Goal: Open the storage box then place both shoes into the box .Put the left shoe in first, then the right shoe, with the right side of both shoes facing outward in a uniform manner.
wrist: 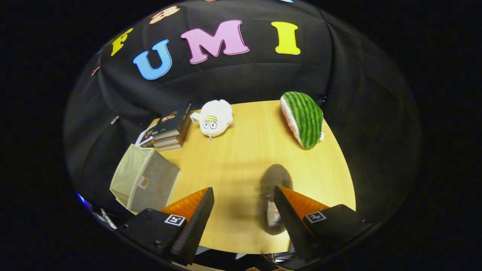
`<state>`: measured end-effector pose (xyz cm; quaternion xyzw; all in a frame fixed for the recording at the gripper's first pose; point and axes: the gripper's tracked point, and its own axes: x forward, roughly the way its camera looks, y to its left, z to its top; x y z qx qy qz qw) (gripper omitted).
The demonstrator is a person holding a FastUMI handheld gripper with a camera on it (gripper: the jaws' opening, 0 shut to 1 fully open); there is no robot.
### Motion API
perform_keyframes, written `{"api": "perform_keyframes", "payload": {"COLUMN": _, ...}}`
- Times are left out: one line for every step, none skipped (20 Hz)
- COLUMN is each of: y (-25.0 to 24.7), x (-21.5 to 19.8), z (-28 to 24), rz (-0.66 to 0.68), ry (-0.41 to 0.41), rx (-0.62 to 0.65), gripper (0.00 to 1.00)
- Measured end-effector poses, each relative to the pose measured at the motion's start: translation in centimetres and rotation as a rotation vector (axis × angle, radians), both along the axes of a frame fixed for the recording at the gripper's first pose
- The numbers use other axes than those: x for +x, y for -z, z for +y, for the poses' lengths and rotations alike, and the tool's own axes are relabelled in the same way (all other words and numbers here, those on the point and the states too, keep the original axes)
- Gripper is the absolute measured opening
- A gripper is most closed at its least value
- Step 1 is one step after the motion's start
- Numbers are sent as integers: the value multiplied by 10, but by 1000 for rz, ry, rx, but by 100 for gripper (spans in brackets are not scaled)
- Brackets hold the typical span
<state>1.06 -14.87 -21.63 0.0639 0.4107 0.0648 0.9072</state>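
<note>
The gripper hangs above a pale wooden table, its two fingers spread wide apart with nothing between them. Just inside the right finger, at the lower centre of the frame, lies a dark brown shoe with a pale insole; it is blurred and partly hidden by the finger, so I cannot tell which shoe of the pair it is or which way its right side faces. I can make out one shoe here. At the lower left of the frame, beyond the left finger, a grey fabric storage box sits at the table's edge, well apart from the shoe; whether it is already open I cannot tell for certain from this angle.

Toward the upper left of the frame a stack of dark-covered books stands beside a white plush toy with cartoon eyes, and a green striped watermelon-slice plush lies at the upper right.

Judging by the empty fingers, the task looks to be at an early step. The next move probably calls for swinging left to the box and opening it.
</note>
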Motion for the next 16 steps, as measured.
{"api": "perform_keyframes", "payload": {"y": 12, "x": -3, "z": -13, "rz": 19, "ry": -16, "rx": -26, "gripper": 99}}
{"api": "perform_keyframes", "payload": {"y": 23, "x": -6, "z": -25, "rz": 33, "ry": -34, "rx": -56, "gripper": 99}}
{"api": "perform_keyframes", "payload": {"y": 34, "x": -8, "z": -35, "rz": 47, "ry": -56, "rx": -80, "gripper": 99}}
{"api": "perform_keyframes", "payload": {"y": 49, "x": -12, "z": -45, "rz": 69, "ry": -78, "rx": -101, "gripper": 99}}
{"api": "perform_keyframes", "payload": {"y": 63, "x": -15, "z": -54, "rz": 92, "ry": -96, "rx": -117, "gripper": 99}}
{"api": "perform_keyframes", "payload": {"y": 77, "x": -15, "z": -64, "rz": 114, "ry": -110, "rx": -133, "gripper": 99}}
{"api": "perform_keyframes", "payload": {"y": 91, "x": -17, "z": -71, "rz": 133, "ry": -124, "rx": -143, "gripper": 99}}
{"api": "perform_keyframes", "payload": {"y": 102, "x": -16, "z": -75, "rz": 149, "ry": -135, "rx": -148, "gripper": 99}}
{"api": "perform_keyframes", "payload": {"y": 111, "x": -15, "z": -77, "rz": 160, "ry": -141, "rx": -142, "gripper": 99}}
{"api": "perform_keyframes", "payload": {"y": 118, "x": -11, "z": -77, "rz": 166, "ry": -142, "rx": -127, "gripper": 99}}
{"api": "perform_keyframes", "payload": {"y": 125, "x": -6, "z": -76, "rz": 172, "ry": -135, "rx": -115, "gripper": 99}}
{"api": "perform_keyframes", "payload": {"y": 133, "x": -2, "z": -77, "rz": 182, "ry": -125, "rx": -100, "gripper": 99}}
{"api": "perform_keyframes", "payload": {"y": 140, "x": 2, "z": -78, "rz": 192, "ry": -111, "rx": -92, "gripper": 99}}
{"api": "perform_keyframes", "payload": {"y": 146, "x": 6, "z": -78, "rz": 200, "ry": -95, "rx": -80, "gripper": 99}}
{"api": "perform_keyframes", "payload": {"y": 151, "x": 8, "z": -72, "rz": 215, "ry": -89, "rx": -53, "gripper": 99}}
{"api": "perform_keyframes", "payload": {"y": 153, "x": 9, "z": -67, "rz": 224, "ry": -85, "rx": -22, "gripper": 97}}
